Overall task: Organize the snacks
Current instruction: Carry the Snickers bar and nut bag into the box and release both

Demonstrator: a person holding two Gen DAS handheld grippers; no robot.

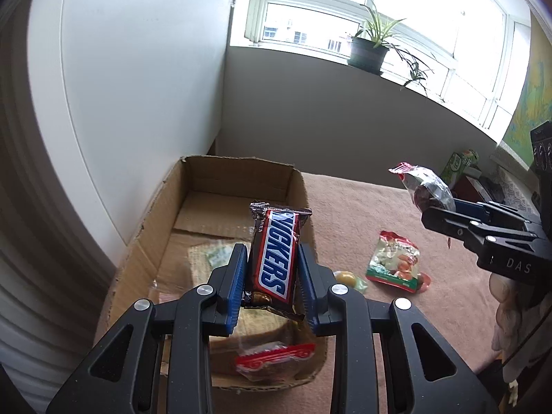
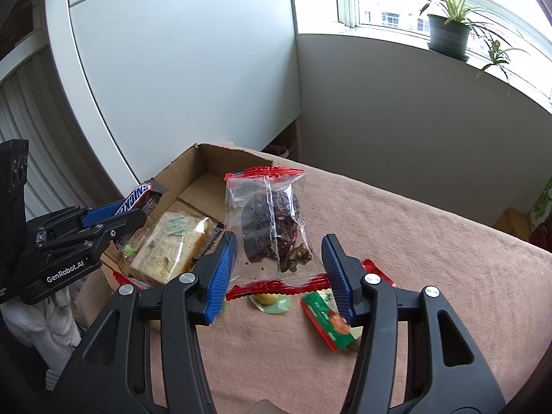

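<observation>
My left gripper (image 1: 272, 276) clamps a Snickers bar (image 1: 276, 258) above the cardboard box (image 1: 238, 179), long axis pointing away. My right gripper (image 2: 279, 272) pinches a clear cake packet (image 2: 269, 220), upright; green packet (image 2: 327, 321) and yellow candy (image 2: 270, 302) lie below on the cloth.

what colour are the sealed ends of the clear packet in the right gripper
Red, with a swirly embossed pattern, on the clear packet; clearest in the right wrist view.

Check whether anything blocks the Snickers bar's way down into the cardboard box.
Nothing visible does. The brown Snickers bar, clamped in the left tool, hangs over the open brown cardboard box. A tan wrapped cake and a red-edged packet lie below, leaving bare floor.
</observation>
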